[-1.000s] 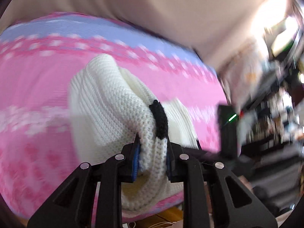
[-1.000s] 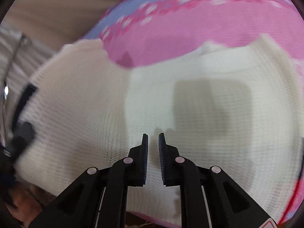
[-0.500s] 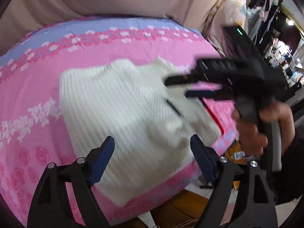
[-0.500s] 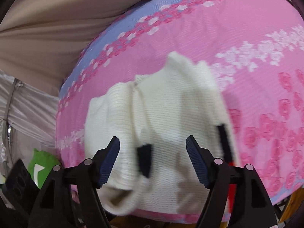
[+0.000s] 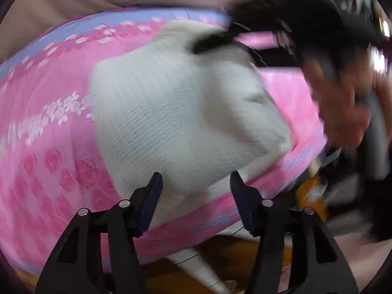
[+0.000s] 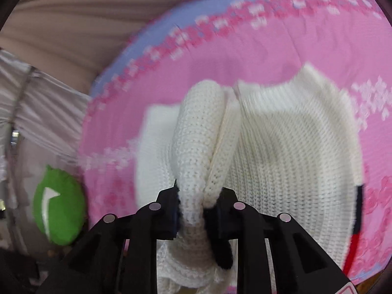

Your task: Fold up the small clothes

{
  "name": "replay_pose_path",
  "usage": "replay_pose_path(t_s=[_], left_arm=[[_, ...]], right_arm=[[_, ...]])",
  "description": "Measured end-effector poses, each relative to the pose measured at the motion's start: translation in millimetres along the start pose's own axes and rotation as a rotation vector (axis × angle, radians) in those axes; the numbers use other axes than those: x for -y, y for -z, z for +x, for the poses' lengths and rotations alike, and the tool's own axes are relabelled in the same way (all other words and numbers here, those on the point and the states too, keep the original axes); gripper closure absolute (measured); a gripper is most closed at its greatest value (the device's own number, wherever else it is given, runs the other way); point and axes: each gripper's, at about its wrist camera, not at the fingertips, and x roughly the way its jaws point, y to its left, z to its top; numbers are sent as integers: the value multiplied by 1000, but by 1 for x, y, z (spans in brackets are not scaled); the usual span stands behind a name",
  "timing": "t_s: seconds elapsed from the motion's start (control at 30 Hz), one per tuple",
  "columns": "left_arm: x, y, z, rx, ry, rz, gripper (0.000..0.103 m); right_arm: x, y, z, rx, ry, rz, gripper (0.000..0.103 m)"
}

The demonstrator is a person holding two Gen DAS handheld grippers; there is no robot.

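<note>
A small white knit sweater with black and red trim lies on a pink flowered cloth. My left gripper is open and empty, just above the sweater's near edge. My right gripper is shut on a bunched sleeve of the sweater, lifting it over the sweater's body. In the left wrist view the right gripper and the hand holding it show blurred at the sweater's far side.
The cloth has a lilac border and covers a raised surface whose near edge drops to a brown floor. A beige curtain hangs behind. A green cushion sits to the left.
My left gripper let go of the sweater's cuff, opened and pulled back. My right gripper opened, then shut on the sleeve and lifted it across the sweater.
</note>
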Motion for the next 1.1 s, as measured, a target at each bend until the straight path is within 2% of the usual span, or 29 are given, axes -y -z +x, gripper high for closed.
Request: replay_pose_path(t_s=[0.07,0.13,0.17,0.23,0.27,0.37,0.43,0.53,0.63,0.67,0.7,0.73,0.77,0.87,0.93,0.97,1.03,1.07,1.1], left_arm=[[7,2,-9,56,1,-62,34],[13,4,-3,67,-52,-83,33],[14,5,4,53,-103,-104,33],[8,5,9,35,-122,-149,33],[4,5,13,18,-131,-174,33],[-8,11,1,5,-124,-214,33],[-24,14,-7,-1,-111,-251,33],[-39,15,-7,-32,-83,-301,33],[-46,16,5,-88,-41,-331,33],[-46,17,15,-125,-35,-340,37],[-46,18,23,-154,-43,-341,41],[-44,18,29,-175,-53,-341,47],[-43,19,32,-186,-67,-342,48],[-34,20,34,-177,-99,-317,48],[-30,21,41,-190,-120,-307,48],[-29,23,45,-202,-130,-309,47],[-29,23,52,-218,-147,-326,48],[-29,23,52,-215,-152,-334,48],[-29,21,49,-203,-155,-341,48]], right_arm=[[12,8,-37,73,1,-20,83],[39,17,-49,82,80,-47,80],[60,21,-41,46,131,-49,79],[101,31,-16,-65,212,5,77],[111,37,-15,-62,169,45,76],[109,47,-45,13,54,108,62],[103,57,-61,38,30,95,45],[101,82,-64,2,24,89,43],[109,105,-45,-51,2,147,41],[111,112,-38,-61,10,159,41],[110,114,-32,-63,25,158,47],[108,113,-30,-57,43,142,77],[100,108,-32,-54,59,105,85],[82,91,-76,66,3,59,91],[83,83,-98,117,43,4,91],[93,83,-92,94,82,-5,91],[125,90,-52,-38,189,-9,91],[139,98,-33,-88,161,11,92],[141,99,-35,-64,124,31,92]])
